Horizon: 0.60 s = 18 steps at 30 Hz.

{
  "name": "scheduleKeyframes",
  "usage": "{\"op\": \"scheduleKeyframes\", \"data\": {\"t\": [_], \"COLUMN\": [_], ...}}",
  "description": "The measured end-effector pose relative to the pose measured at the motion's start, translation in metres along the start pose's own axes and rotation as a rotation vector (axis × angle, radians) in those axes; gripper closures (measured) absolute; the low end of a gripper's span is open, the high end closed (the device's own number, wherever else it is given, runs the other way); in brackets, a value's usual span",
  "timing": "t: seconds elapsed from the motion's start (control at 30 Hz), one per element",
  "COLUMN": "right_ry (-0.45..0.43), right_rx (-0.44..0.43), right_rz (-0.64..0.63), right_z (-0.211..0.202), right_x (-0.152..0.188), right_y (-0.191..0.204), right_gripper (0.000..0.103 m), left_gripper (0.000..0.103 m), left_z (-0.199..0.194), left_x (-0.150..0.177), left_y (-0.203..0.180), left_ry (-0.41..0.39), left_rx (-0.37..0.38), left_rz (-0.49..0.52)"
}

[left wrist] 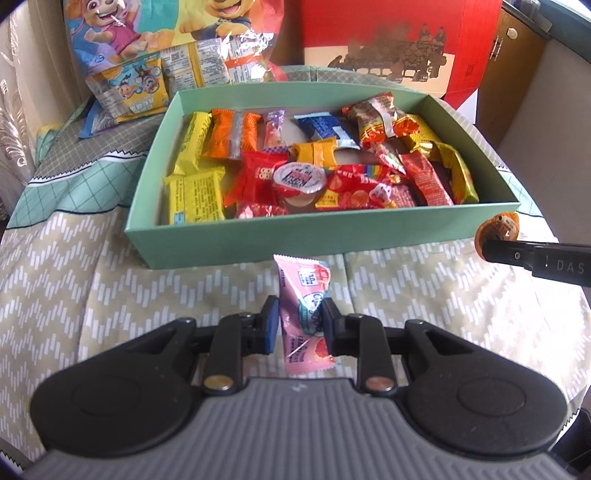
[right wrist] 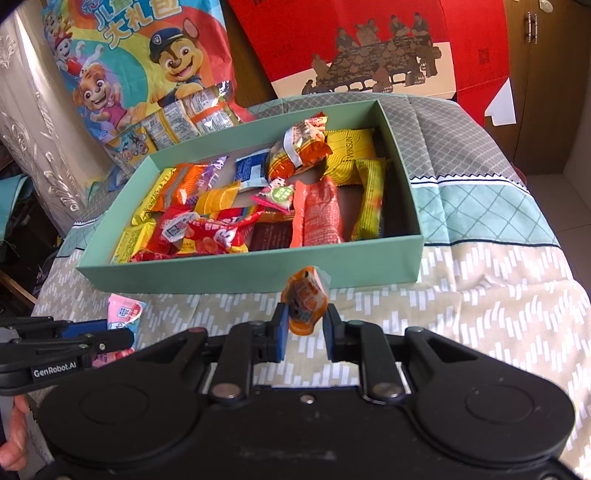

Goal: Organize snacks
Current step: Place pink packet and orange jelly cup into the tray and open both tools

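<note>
A pink snack packet (left wrist: pixel 300 291) stands upright between the pads of my left gripper (left wrist: pixel 300 309), which is shut on it just above the patterned bedspread. In front lies the open mint-green box (left wrist: pixel 321 236), full of several wrapped snacks. At the right edge of the left wrist view, my right gripper (left wrist: pixel 489 248) holds a small orange jelly cup (left wrist: pixel 498 229) near the box's front right corner. In the right wrist view the jelly cup (right wrist: pixel 304 301) sits pinched in the right gripper (right wrist: pixel 306 314), in front of the box (right wrist: pixel 258 273). The left gripper (right wrist: pixel 123 332) with the pink packet (right wrist: pixel 123 312) shows at the left.
A cartoon-dog snack bag (left wrist: pixel 173 33) with small packets (left wrist: pixel 127 90) leans behind the box on the left. A red printed carton (left wrist: pixel 388 40) stands behind on the right, beside a wooden cupboard (right wrist: pixel 546 74). A curtain (right wrist: pixel 33 129) hangs left. A person's hand (right wrist: pixel 14 435) grips the left handle.
</note>
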State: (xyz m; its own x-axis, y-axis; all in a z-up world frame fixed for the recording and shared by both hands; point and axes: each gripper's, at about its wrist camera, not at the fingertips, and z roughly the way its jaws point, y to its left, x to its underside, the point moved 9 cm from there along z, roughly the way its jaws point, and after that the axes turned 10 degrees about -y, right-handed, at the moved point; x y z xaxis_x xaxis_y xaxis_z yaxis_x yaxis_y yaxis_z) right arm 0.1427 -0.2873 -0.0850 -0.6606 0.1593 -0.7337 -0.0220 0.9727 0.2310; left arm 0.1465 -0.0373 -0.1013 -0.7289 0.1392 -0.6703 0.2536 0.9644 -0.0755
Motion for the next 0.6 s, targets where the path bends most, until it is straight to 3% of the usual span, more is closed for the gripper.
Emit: {"op": "scheduleKeyframes", "data": {"t": [0.27,0.6], "right_ry": [-0.054,-0.056], "right_rx": [-0.025,0.009], "right_rz": [0.019,0.058], "right_z": [-0.006,0.033], "right_x": [-0.035,-0.072], "right_y": [-0.002,-0.025], "right_gripper": [0.084,0.084], "left_gripper": [0.079,0.079], "left_z": [-0.006,0.056], "left_x": [-0.047,-0.099], "left_y": [-0.014,-0.038], "left_ry": [-0.082,-0.066], "left_rx": [0.032,0.061], "left_rz": [0.017,0.033]}}
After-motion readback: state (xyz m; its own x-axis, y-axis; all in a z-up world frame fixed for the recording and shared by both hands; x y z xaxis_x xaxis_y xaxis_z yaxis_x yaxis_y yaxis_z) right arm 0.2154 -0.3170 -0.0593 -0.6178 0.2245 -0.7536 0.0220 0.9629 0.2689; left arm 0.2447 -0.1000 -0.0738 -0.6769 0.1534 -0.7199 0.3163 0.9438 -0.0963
